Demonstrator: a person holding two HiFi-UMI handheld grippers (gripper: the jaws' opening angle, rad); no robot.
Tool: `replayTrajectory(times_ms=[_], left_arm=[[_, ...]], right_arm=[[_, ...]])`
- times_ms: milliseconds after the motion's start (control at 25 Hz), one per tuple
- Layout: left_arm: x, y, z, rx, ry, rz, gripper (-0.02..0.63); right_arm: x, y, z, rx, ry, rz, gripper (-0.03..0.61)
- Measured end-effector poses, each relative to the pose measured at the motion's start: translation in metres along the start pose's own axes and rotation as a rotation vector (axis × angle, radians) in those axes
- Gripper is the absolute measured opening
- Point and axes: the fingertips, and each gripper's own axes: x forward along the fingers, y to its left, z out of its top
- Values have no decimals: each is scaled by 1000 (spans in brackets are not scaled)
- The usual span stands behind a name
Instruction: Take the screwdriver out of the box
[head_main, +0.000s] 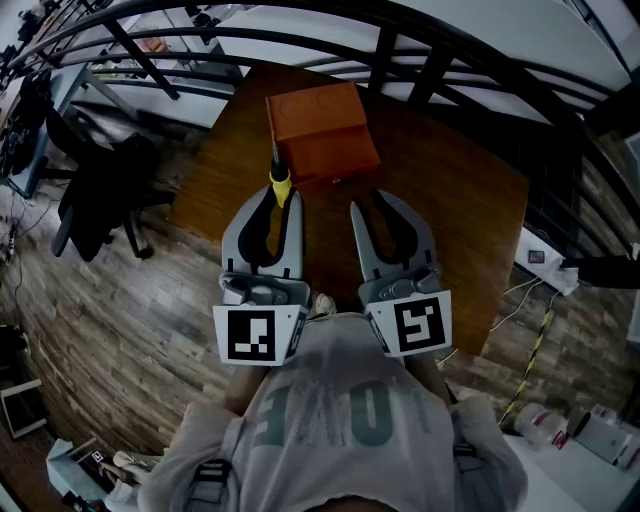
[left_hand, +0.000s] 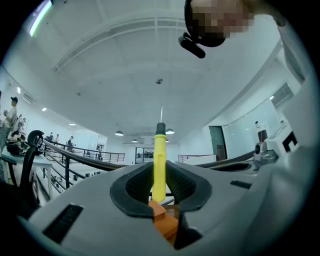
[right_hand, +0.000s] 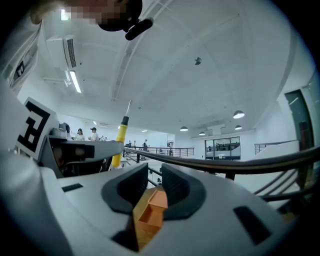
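The yellow-handled screwdriver with the thin steel shaft is clamped in my left gripper. The pads pinch the handle low down, so most of it sticks out past the jaw tips. Its long axis runs along the jaws, blade leading, pointing away from me and a touch upward. From the head view the shaft crosses the near left corner of the orange rectangular box, whose lid looks closed, so I judge the tool is already out. My right gripper is just beside the left one, jaws slightly parted and gripping nothing. The box stands towards the far left corner of the brown wooden table. For any set-down, the bare near right part looks free.
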Motion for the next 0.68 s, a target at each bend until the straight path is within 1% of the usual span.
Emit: replayTrajectory(times_ms=[200,400,680], left_arm=[[1,2,-1,5,13,6,81],[1,4,-1,10,23,14,81],[0,7,0,16,9,19,81]], right_arm=[[1,2,0,-7,6,9,89],[-1,0,-1,-8,18,-1,89],[-1,-4,-2,-11,14,-1,89]])
